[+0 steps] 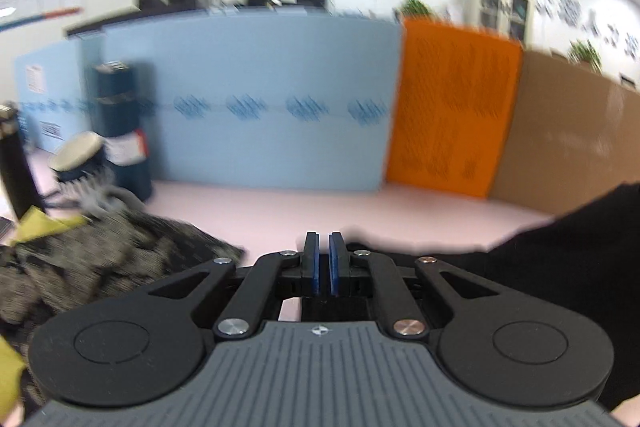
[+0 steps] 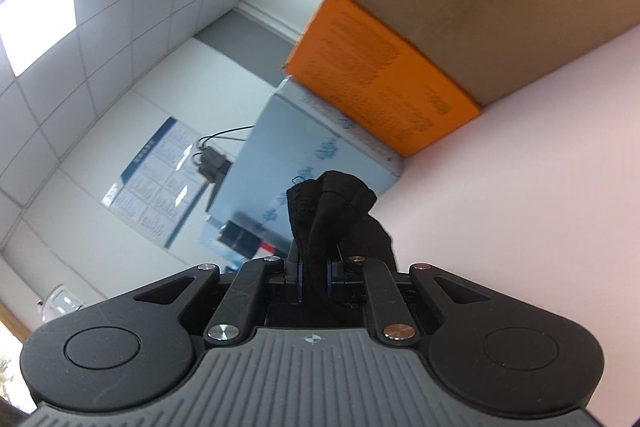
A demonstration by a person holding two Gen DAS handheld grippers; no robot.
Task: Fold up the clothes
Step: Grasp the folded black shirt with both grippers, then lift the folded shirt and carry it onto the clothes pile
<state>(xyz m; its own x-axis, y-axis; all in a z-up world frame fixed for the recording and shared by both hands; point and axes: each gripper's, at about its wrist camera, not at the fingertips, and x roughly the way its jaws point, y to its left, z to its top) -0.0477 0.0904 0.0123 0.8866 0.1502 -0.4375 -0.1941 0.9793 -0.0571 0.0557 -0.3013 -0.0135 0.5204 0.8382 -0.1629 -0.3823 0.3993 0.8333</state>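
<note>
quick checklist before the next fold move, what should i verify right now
1. Right tongs clamped on the black garment: ok.
2. Left tongs nearly shut with nothing between the pads: ok.
3. Bare pink table ahead for laying it down: ok.
4. Patterned clothes pile lies left of the landing spot: ok.
5. How the garment hangs below the tongs: cannot tell.
6. Left view sharp enough to aim: not ok, blurred.

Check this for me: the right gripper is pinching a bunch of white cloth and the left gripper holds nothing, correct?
Not quite. The cloth pinched in the right gripper is black, not white, as the right wrist view shows. The left gripper indeed holds nothing.
</note>
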